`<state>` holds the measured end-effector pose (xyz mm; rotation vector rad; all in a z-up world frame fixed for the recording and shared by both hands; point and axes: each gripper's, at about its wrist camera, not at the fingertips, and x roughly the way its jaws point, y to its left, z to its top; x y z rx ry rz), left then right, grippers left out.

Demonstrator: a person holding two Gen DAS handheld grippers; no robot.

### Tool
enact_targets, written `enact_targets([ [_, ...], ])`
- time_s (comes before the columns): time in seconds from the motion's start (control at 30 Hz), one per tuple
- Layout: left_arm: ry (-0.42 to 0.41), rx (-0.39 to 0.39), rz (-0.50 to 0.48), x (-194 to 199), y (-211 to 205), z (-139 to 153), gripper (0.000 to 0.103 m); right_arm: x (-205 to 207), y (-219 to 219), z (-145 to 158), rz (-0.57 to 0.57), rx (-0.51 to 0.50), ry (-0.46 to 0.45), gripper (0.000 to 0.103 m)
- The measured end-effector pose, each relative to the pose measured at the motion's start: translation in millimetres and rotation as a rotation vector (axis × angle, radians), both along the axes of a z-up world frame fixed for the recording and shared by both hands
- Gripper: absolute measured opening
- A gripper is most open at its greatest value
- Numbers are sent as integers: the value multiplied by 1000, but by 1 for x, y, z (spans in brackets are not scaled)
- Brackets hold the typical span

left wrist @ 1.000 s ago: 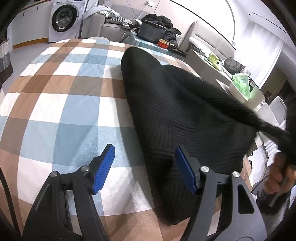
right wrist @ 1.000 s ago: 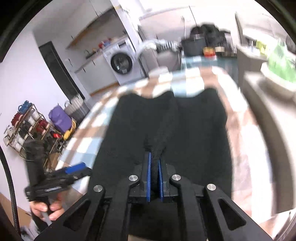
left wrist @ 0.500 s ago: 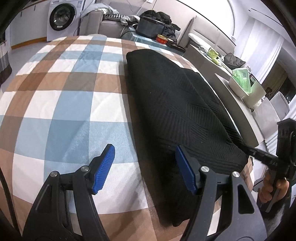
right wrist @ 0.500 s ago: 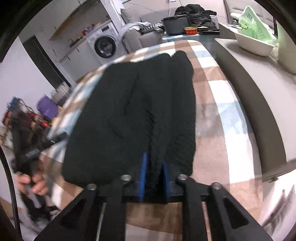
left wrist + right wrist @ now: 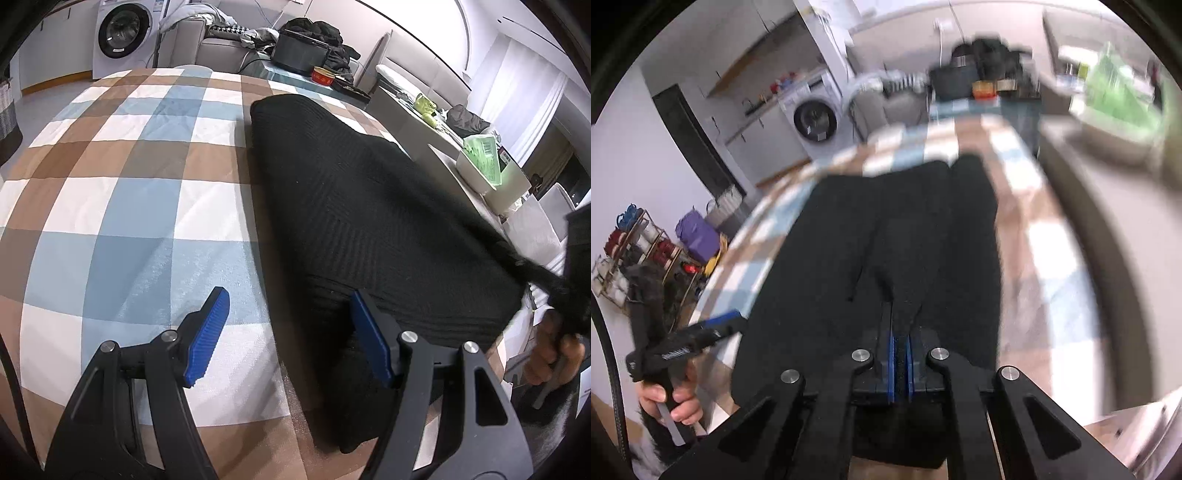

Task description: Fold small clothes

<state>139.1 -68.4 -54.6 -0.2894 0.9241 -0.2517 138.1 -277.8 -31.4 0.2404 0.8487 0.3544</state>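
Checked cloth, brown/blue/white, covers the table; that is the work surface. Black knit garment lies lengthwise along the right side of it, near end hanging slightly past the table edge. Looks like trousers or leggings: right wrist view shows two long panels side by side with a seam or gap between them at the far end. Can't tell the exact garment type.

Right gripper: blue pads pinched together on the near hem, fabric bunched between them and pulled taut upward. That view is motion-blurred.

Left gripper: jaws spread wide, holding nothing, hovering low with one pad over the cloth and the other over the garment's near left edge.

Progress, my read: early. Garment is laid out and possibly halved lengthwise, but full length remains unfolded. Left to do: grip the second near corner, bring the near end over to the far end, flatten, maybe one more fold.
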Motion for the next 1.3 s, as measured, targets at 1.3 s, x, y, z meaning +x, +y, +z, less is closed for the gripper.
enact_targets([
  [1.3,28,-5,-10,48,1,3,65,145,6,2,-58,-179,-41,4],
])
